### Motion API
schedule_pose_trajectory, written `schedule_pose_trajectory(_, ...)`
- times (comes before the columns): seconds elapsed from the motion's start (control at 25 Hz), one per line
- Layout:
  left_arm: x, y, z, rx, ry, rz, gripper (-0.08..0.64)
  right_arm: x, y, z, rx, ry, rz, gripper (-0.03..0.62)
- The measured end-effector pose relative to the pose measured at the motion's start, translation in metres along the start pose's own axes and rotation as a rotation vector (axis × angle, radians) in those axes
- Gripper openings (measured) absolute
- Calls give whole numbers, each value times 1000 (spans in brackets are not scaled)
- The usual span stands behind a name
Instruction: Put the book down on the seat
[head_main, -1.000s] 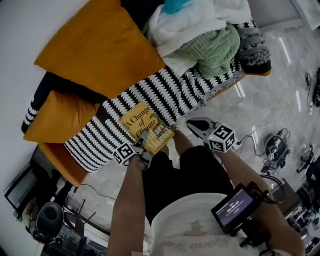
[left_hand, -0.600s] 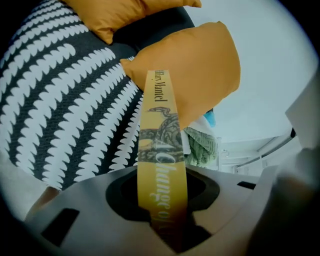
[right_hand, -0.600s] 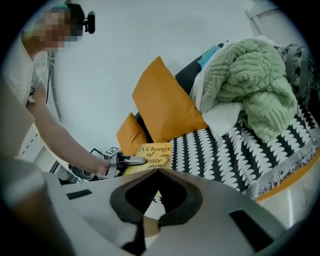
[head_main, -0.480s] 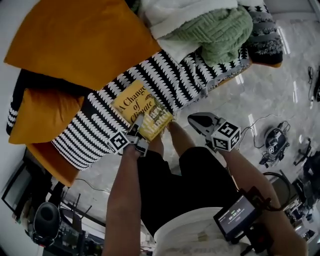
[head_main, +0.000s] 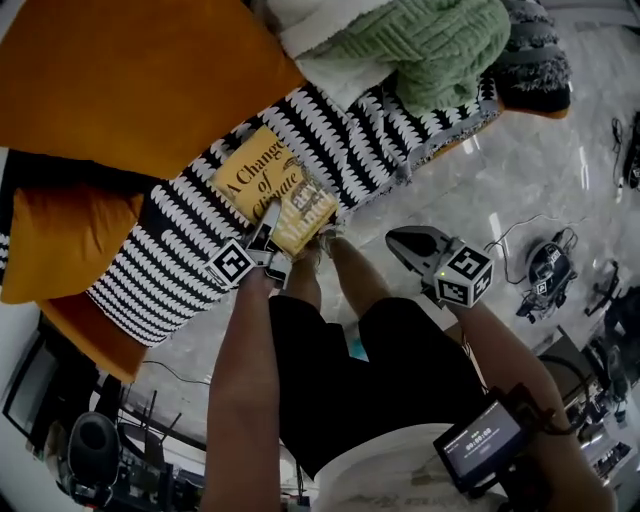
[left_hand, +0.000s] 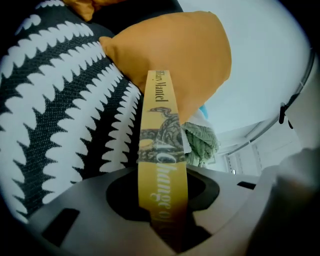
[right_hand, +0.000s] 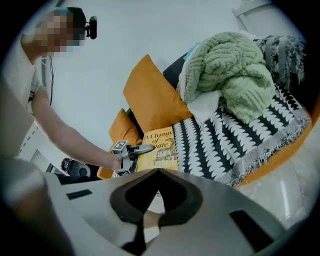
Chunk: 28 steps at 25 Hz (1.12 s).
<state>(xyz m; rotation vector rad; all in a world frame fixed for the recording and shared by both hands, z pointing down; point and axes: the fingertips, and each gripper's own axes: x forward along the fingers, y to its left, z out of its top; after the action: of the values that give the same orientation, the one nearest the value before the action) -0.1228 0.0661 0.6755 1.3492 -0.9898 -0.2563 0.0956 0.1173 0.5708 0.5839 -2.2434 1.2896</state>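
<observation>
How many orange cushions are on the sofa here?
2. A large cushion leans at the back, above the book; a smaller cushion lies at the left end in the head view. More may hide under the blankets.

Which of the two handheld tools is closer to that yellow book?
Left. The left tool is clamped on the yellow book over the striped seat; the right tool is apart from it, shut and empty, off the seat's front edge.

The left gripper (head_main: 269, 218) hides the near corner of the book (head_main: 250, 176).
</observation>
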Motion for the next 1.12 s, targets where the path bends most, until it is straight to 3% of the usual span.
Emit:
schedule_pose_trajectory(0.2, 18, -6, -2, 14, 19, -59, 154, -4, -4, -10, 1, 9, 0, 14)
schedule_pose_trajectory(0.36, 26, 0, -1, 36, 41, -19, 155, -3, -4, -9, 1, 3, 3, 14)
schedule_pose_trajectory(0.52, 27, 12, -6, -5, 70, 26, 156, -2, -3, -7, -2, -4, 8, 14)
schedule_pose_trajectory(0.92, 18, 35, -1, 22, 64, 335, 304, -4, -6, 0, 14, -10, 1, 14)
schedule_pose_trajectory(1.12, 16, 38, -6, 29, 35, 397, 337, -3, -6, -3, 24, -20, 3, 14)
